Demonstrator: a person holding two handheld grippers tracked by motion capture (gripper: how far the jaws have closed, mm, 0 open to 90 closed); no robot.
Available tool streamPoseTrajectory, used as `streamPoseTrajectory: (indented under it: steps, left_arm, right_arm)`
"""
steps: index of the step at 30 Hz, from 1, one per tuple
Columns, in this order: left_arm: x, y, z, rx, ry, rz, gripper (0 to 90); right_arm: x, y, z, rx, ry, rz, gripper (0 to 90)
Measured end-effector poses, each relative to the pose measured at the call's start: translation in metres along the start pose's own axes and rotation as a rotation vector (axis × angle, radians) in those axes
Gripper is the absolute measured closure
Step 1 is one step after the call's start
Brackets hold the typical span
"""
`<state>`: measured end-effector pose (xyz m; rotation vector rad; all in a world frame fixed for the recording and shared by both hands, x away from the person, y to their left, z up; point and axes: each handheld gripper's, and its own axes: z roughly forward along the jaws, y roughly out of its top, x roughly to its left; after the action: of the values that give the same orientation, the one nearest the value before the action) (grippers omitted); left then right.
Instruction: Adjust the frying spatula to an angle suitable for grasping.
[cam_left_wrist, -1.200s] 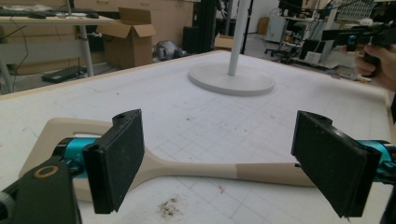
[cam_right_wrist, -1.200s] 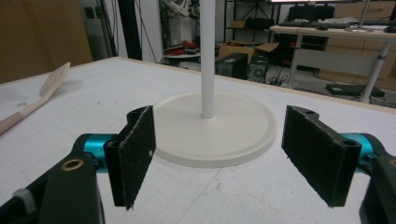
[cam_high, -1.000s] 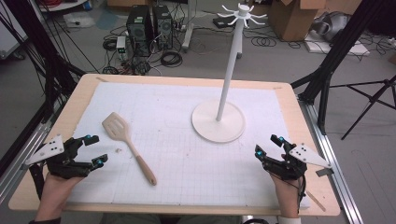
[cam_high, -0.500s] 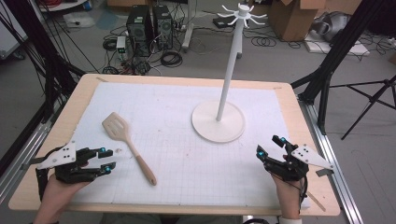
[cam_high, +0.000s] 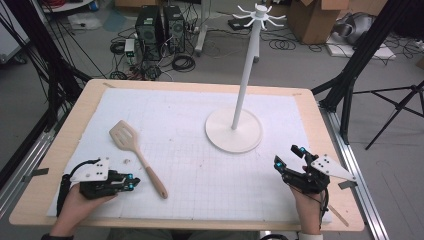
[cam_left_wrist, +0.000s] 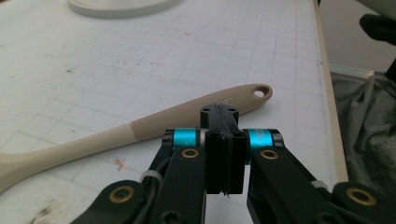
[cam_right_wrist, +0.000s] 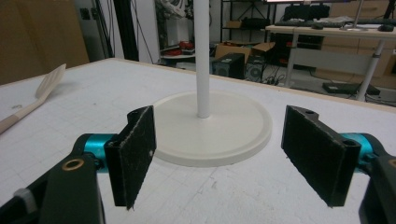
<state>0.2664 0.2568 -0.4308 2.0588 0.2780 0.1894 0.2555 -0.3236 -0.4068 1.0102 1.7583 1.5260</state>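
A wooden table (cam_high: 60, 150) carries a white gridded mat (cam_high: 200, 170). On the mat, a white hook stand (cam_high: 234, 129) rises right of centre. Left of it lies a wooden slotted spatula (cam_high: 136, 154), handle toward the person. The left gripper (cam_high: 131, 184) sits just short of that handle, jaws just closed together on nothing. The right gripper (cam_high: 287, 156) rests well apart, jaws wide open.

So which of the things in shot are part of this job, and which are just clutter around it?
In play:
- spatula, lying flat on the white mat
- left gripper, shut on nothing, just short of the spatula's handle
- white stand with hooks on top, probably where the spatula goes

Lying about:
- computer towers and cables on the floor
- cardboard box
- right gripper, open and idle
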Motion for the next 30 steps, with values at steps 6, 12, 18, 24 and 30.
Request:
streamPoseTrajectory:
  steps: [6,12,18,24,30]
  left_arm:
    - [-0.002,0.006,0.026,0.095,-0.028,0.043,89.6]
    - [-0.003,0.009,0.043,0.16,-0.037,0.071,89.6]
    - [0.0,0.013,0.048,0.136,-0.031,0.081,89.7]
    - [0.004,0.022,0.059,0.115,-0.017,0.084,89.7]
    - [0.003,0.026,0.068,0.112,0.025,0.113,89.7]
  right_arm:
    - [-0.001,0.0,0.0,-0.001,0.0,0.0,25.1]
    - [-0.002,0.0,-0.001,-0.004,-0.004,0.004,25.1]
    - [-0.001,0.0,-0.001,-0.008,-0.004,0.006,25.1]
    - [-0.001,0.0,0.0,-0.008,-0.004,-0.001,25.1]
    - [0.0,0.0,0.001,-0.006,-0.005,0.002,25.1]
